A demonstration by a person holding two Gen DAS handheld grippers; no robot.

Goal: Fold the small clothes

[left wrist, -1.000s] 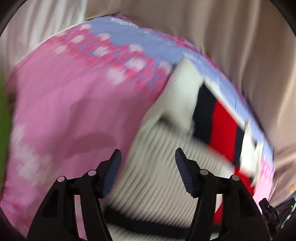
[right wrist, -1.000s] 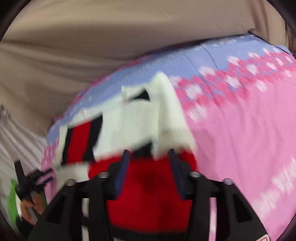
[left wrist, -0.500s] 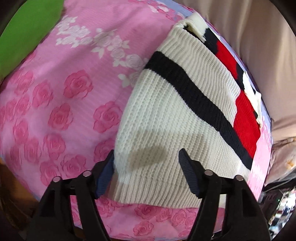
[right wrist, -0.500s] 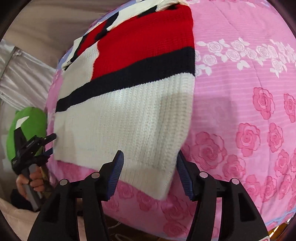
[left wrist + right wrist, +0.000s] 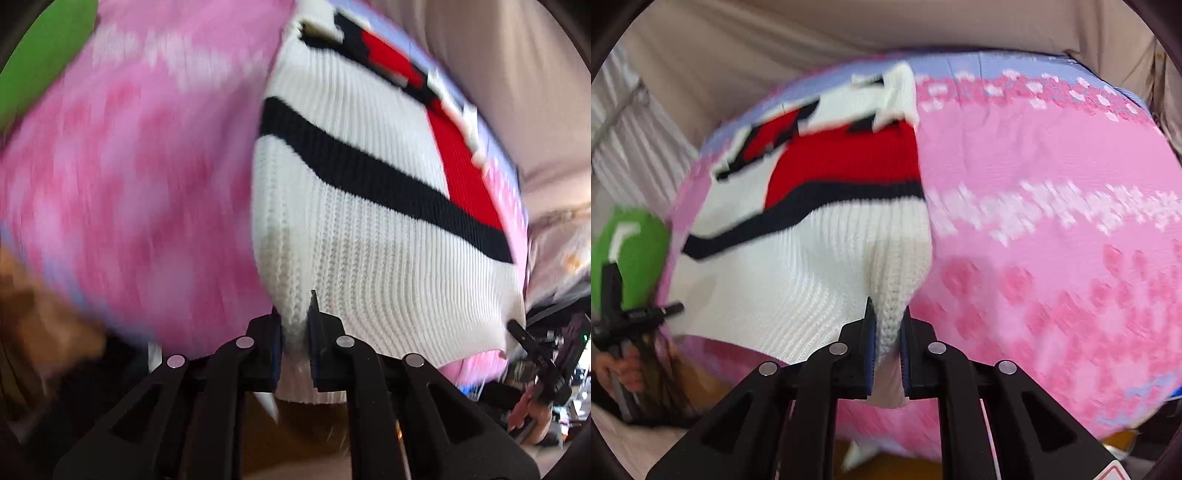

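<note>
**Both my claws pinch the sweater**

My left claw (image 5: 295, 347) is squeezed tight on the near hem of the sweater (image 5: 369, 229). The white knit is bunched up between its two fingers (image 5: 325, 332). My right claw (image 5: 886, 350) is squeezed tight too. It has a fold of the same white hem between its fingers (image 5: 868, 347), at the other near corner.

The sweater lies on a pink blanket (image 5: 1052, 229) with roses on it. The sweater is white at the near end. A dark stripe (image 5: 369, 173) runs across the middle. Past the stripe there is a red patch (image 5: 849, 158). The far end has more white, red and dark bits, but they are blurry.

The hem is pulled up a little where I hold it. The rest of the sweater rests flat on the blanket.

A green thing (image 5: 631, 254) sits off to the left of the blanket. Tan cloth (image 5: 775, 44) hangs behind the bed. From my left claw I can see the other claw off to the right, past the sweater's edge.
</note>
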